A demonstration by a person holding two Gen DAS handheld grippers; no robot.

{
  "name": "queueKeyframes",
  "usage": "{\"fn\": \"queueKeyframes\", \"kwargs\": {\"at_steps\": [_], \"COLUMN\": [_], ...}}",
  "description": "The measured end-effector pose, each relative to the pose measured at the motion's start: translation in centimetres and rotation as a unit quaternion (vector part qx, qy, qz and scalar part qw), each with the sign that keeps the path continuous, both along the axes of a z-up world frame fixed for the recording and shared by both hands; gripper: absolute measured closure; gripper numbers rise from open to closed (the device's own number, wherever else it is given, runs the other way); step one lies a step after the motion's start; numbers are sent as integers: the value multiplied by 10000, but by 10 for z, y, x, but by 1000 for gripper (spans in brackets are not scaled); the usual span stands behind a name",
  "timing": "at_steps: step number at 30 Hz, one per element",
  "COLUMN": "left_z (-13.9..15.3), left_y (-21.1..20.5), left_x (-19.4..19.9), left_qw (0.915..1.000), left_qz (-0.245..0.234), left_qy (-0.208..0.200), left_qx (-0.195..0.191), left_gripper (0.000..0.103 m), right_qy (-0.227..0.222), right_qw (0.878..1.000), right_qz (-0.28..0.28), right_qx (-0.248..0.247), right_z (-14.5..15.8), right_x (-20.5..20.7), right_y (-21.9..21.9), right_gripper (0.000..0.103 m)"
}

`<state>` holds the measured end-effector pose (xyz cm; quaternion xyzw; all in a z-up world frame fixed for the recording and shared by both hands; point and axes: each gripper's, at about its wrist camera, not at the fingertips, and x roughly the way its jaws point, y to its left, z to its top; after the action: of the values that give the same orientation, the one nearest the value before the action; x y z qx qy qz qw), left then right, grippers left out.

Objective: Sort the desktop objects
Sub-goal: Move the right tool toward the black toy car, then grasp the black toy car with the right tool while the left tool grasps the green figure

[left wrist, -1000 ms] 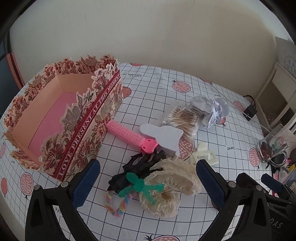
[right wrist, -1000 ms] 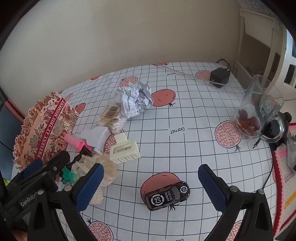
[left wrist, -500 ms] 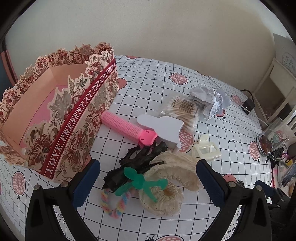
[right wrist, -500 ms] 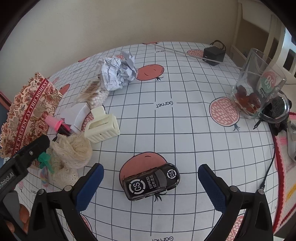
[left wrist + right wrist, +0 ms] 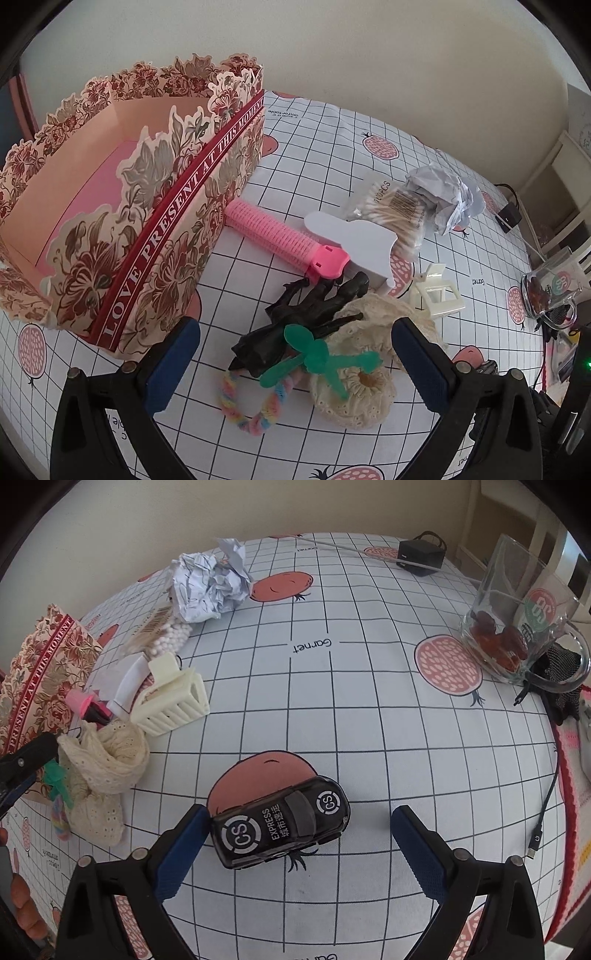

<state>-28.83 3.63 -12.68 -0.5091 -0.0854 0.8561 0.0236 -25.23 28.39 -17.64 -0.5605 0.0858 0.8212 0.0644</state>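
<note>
Left gripper (image 5: 295, 363) is hovering with jaws spread wide and gripping nothing, over a tangle of hair accessories on the checked tablecloth (image 5: 325, 155): a black claw clip (image 5: 306, 314), a green clip (image 5: 317, 358) lying across it, a pastel braided hair tie (image 5: 251, 406) and a cream lace scrunchie (image 5: 362, 391), all touching or overlapping. Just beside this heap, on its left, the floral gift box (image 5: 129, 206) is standing open, its near corner sitting close to the left blue pad. A pink hair roller (image 5: 284, 240) is lying with its long axis running from the box wall toward the lower right, its handle end touching a white card-like piece (image 5: 354, 240) whose nature is hard to make out. Beyond are lying a bag of cotton swabs (image 5: 391, 210), a crumpled paper ball (image 5: 443, 195) and a cream claw clip (image 5: 439, 295). Right gripper (image 5: 293, 851) is likewise standing wide and unloaded, with the black toy car (image 5: 280, 825) lying between its fingers, close against the left pad and well apart from the right one. The car's long axis is running left to right, tilted slightly up to the right; which end is the front cannot be told. A glass mug (image 5: 517, 616) holding something red is standing far right, a black adapter (image 5: 421, 555) at the far edge, and a cable (image 5: 546, 801) is trailing down the right side. The left gripper's arm is showing only partly at that view's left edge.
</note>
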Motion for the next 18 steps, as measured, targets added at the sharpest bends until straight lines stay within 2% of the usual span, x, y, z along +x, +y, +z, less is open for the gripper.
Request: {"fn": "queueKeyframes", "kwargs": {"at_steps": [9, 16, 18], "left_z": [-4, -5, -5], "left_y": [-4, -11, -11], "left_x": [2, 5, 5], "left_qw": [9999, 9997, 9996], "left_qz": [23, 106, 100], "left_qy": [-141, -171, -175], "left_qx": [10, 144, 212], "left_gripper": [0, 1, 4], "right_qy": [59, 140, 215], "right_qw": [9999, 9990, 9988], "right_qz": [20, 27, 49], "right_qx": [154, 412, 437], "right_z": [-1, 0, -1], "right_x": [2, 4, 5], "right_y": [-3, -12, -12], "right_gripper": [5, 14, 16]}}
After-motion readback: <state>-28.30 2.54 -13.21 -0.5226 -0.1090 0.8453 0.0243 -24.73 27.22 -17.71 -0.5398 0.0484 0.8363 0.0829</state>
